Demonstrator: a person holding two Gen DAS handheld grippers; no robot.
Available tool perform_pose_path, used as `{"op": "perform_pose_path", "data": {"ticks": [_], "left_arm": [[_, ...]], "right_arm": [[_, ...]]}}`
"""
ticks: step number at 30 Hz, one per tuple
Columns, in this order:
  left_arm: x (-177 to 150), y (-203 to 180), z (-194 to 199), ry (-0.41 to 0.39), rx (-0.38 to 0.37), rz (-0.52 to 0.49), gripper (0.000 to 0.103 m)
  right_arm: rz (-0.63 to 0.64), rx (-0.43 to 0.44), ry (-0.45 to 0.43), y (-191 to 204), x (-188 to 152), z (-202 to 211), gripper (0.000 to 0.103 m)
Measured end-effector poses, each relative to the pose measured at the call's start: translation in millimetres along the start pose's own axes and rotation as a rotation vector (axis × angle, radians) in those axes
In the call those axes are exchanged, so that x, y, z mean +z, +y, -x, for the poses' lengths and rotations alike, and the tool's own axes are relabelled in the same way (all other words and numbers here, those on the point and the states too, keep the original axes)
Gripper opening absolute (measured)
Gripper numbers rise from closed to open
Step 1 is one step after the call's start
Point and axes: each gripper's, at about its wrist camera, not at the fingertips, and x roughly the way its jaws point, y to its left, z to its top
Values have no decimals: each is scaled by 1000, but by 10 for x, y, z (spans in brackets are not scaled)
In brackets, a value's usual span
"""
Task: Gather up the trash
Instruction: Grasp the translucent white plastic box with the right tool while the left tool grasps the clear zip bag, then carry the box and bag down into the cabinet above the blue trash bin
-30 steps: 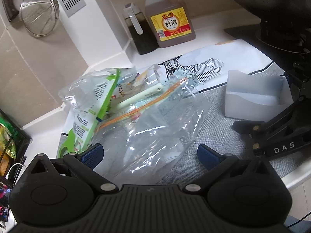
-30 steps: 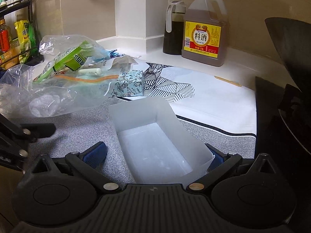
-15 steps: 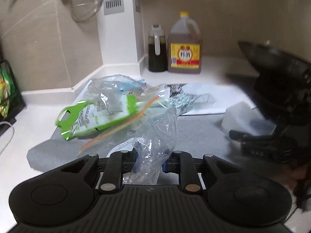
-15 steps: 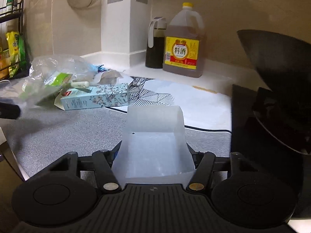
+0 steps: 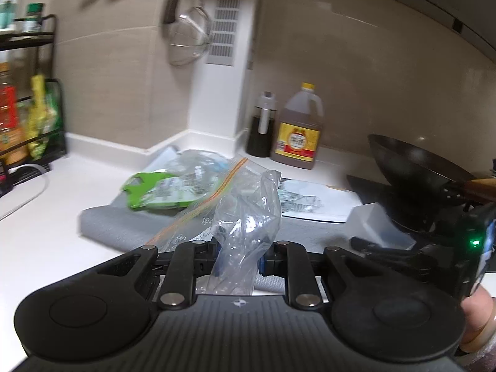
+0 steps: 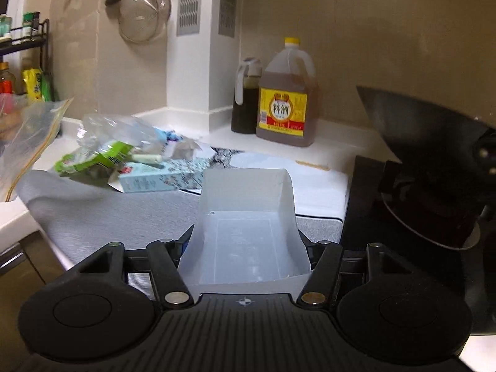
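My left gripper [image 5: 238, 254] is shut on a crumpled clear zip bag [image 5: 248, 204] with an orange seal strip, held up off the grey mat [image 5: 130, 226]. My right gripper [image 6: 245, 243] is shut on a translucent white plastic tray [image 6: 245, 204], squeezing its side walls inward and holding it just above the mat. That tray [image 5: 378, 223] also shows at the right of the left wrist view. On the mat behind lie a green snack packet [image 6: 102, 158], a pale blue patterned carton [image 6: 161, 178] and another clear bag [image 6: 124, 130].
A black wok [image 6: 427, 130] sits on the stove at the right. A cooking-wine jug [image 6: 286, 99] and a dark oil bottle [image 6: 245, 102] stand at the back wall. A strainer [image 6: 142, 12] hangs above. A black rack [image 5: 28, 108] stands far left. A person's hand [image 5: 477, 319] shows at the lower right.
Both grippers went from open to shut, the left on the zip bag, the right on the white tray. Both rose and pulled back, and the left one rolled level.
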Motion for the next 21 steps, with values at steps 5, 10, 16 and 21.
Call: {"op": "perform_pose_path", "data": {"ticks": [5, 10, 16, 21], "left_arm": [[-174, 193, 385, -12, 75, 14, 22], [-416, 352, 731, -5, 141, 31, 22], [-716, 469, 965, 35, 206, 83, 22], [-958, 501, 1034, 109, 273, 134, 22]], "right_arm": [[34, 60, -28, 117, -29, 349, 63], [90, 147, -50, 328, -99, 696, 63], [157, 282, -22, 637, -210, 978, 63], [196, 355, 33, 903, -364, 1071, 63]]}}
